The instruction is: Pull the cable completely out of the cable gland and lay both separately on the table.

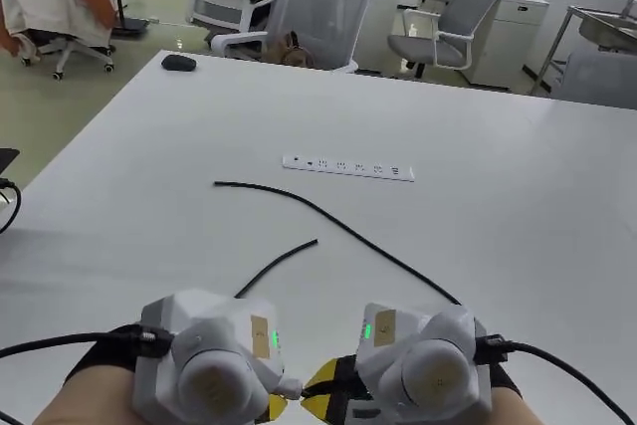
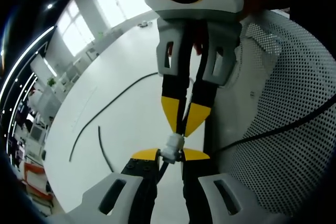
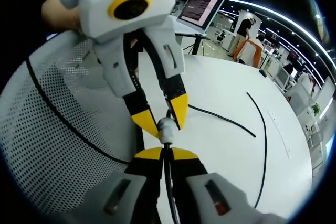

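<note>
Left tongs (image 2: 170, 154) are clamped on the small white plastic cable gland (image 2: 171, 145), right tongs (image 3: 167, 154) squeezed shut on the thin black cable (image 3: 168, 179) entering it - both just above the white bench (image 1: 498, 226).

Black cable (image 3: 168, 177), white cable gland (image 2: 171, 142), white table (image 1: 498, 146).

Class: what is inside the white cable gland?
A black cable goes into the cable gland. How far it reaches inside is hidden by the gland's own body.
</note>
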Demonstrator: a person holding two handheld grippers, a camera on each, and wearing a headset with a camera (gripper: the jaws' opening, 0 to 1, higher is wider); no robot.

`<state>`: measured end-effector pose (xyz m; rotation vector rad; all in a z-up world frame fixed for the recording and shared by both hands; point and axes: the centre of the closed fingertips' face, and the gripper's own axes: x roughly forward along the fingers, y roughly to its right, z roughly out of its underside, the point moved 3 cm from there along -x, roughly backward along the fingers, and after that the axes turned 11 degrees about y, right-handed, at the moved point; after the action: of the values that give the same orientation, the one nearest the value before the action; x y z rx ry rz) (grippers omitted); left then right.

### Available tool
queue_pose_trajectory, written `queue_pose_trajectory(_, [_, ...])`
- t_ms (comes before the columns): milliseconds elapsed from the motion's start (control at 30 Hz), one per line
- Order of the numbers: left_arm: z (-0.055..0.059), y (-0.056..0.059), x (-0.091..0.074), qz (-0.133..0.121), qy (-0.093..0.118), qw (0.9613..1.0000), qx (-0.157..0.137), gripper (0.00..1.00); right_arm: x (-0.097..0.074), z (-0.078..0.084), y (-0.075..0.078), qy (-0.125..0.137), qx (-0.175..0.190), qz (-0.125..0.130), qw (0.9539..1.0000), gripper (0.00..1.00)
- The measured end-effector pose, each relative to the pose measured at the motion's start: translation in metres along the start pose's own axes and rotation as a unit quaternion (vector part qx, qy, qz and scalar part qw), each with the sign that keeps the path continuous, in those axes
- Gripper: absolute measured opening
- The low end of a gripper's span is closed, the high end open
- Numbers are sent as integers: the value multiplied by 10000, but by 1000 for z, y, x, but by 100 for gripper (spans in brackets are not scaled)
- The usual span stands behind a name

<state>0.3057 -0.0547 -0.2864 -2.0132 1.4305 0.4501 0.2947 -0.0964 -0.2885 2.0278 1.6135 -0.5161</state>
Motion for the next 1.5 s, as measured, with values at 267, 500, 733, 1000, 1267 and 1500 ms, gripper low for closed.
queue_pose_trajectory(267, [2,-3,1,-72,-63,9999,62,18,0,14,4,-350,16,82,9994,3])
queue_pose_trajectory(500, [1,-3,-1,-81,-83,9999,71,18,-5,37,9,-937,-6,197,9954,3])
queue_pose_trajectory(733, [0,-2,-3,-85,-65,9999,32,18,-12,55,17,-1383,110,377,9896,3])
queue_pose_trajectory(1000, [4,-5,1,-89,-44,10000,-11,18,-25,72,26,-1839,425,718,9794,4])
queue_pose_trajectory(1267, [5,-6,1,-102,-39,9999,-13,17,-34,90,28,-2293,568,822,9682,5])
queue_pose_trajectory(1500, [4,-3,-1,-92,-79,9999,-21,17,-18,66,17,-1630,549,453,9841,18])
